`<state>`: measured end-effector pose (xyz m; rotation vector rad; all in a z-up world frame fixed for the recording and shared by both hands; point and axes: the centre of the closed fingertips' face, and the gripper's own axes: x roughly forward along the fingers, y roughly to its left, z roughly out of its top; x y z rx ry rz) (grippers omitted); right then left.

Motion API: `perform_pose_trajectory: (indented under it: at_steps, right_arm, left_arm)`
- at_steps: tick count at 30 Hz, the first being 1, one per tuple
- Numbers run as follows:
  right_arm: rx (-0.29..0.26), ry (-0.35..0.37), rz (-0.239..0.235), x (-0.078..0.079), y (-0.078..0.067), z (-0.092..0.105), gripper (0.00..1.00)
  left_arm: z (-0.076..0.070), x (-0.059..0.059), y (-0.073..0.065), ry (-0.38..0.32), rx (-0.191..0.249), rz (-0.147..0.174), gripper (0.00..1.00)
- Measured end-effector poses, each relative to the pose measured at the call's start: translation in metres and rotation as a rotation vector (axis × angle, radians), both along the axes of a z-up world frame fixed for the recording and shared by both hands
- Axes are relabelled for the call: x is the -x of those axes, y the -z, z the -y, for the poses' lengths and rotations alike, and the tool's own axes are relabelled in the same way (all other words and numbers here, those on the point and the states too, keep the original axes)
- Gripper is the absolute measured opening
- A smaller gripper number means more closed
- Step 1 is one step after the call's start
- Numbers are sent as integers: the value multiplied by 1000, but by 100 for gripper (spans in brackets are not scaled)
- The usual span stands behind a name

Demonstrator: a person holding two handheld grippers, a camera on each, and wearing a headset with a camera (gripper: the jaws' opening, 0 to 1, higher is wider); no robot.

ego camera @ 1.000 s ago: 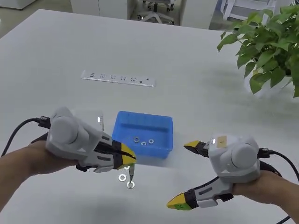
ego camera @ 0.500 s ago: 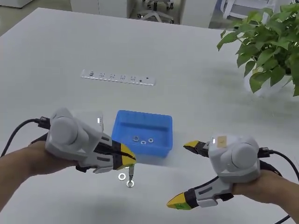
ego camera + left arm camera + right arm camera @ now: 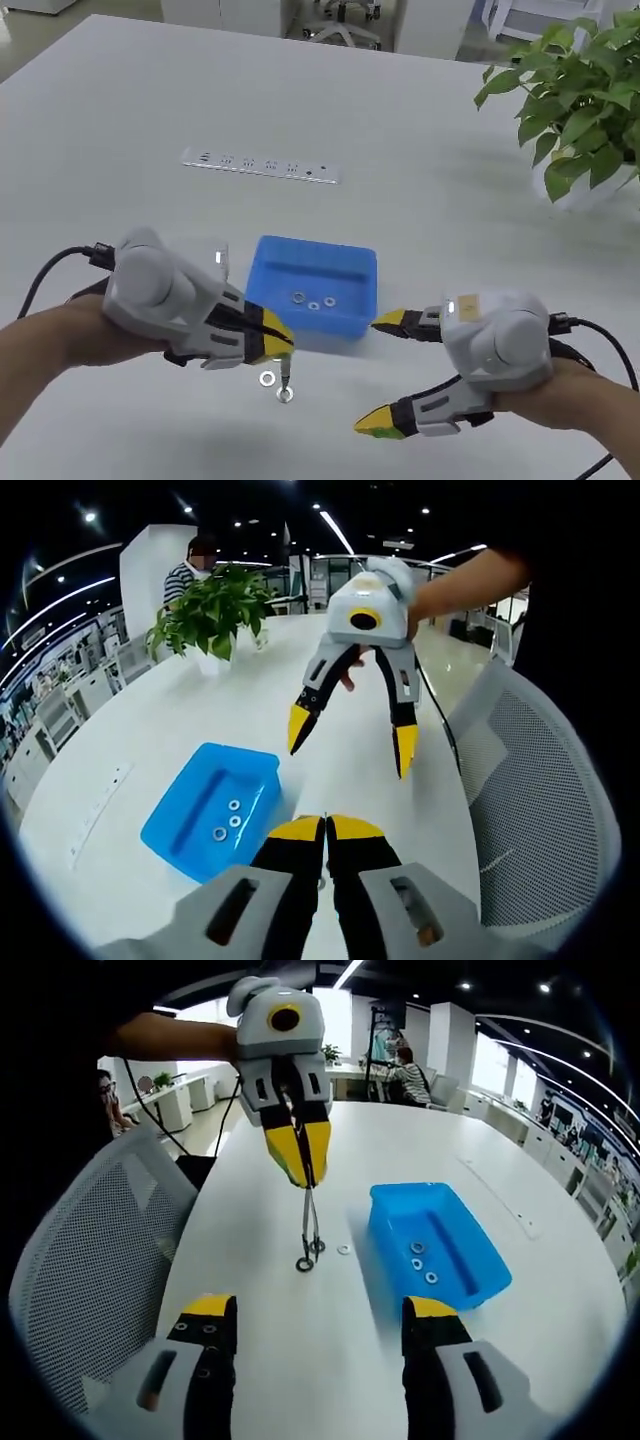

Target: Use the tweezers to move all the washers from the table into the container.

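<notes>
My left gripper (image 3: 283, 341) is shut on thin metal tweezers (image 3: 285, 372) that point down at the white table. Their tips rest at a washer (image 3: 285, 395); I cannot tell whether they pinch it. A second washer (image 3: 267, 378) lies just left of it. In the right gripper view the tweezers (image 3: 310, 1218) reach the washer (image 3: 304, 1263), with two more washers (image 3: 344, 1250) beside it. The blue container (image 3: 350, 262) stands just beyond and holds three washers (image 3: 314, 304). To the container's right, my right gripper (image 3: 377, 372) is open and holds nothing.
A white power strip (image 3: 260, 165) lies farther back on the table. A potted plant (image 3: 580, 100) stands at the far right. Cables trail from both grippers. A mesh office chair (image 3: 80, 1260) stands by the table's near edge, and people sit in the background.
My right gripper has moved left, closer to the container. The left gripper and tweezers stay at the washer. The head camera has shifted slightly.
</notes>
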<state>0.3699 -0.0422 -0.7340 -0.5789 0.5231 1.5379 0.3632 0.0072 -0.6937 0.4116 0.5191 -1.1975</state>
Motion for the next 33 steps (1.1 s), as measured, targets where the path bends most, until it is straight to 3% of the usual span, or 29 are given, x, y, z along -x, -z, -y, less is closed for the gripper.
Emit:
perform_pose_trajectory:
  at_steps: [21,33]
  right_arm:
    - [2,-159,49,2,8,-48,32]
    - [31,-221,40,12,24,-66,21]
  left_arm:
    - [4,-1,2,43,-25,-3,5]
    - [2,-2,3,35,-24,-10,5]
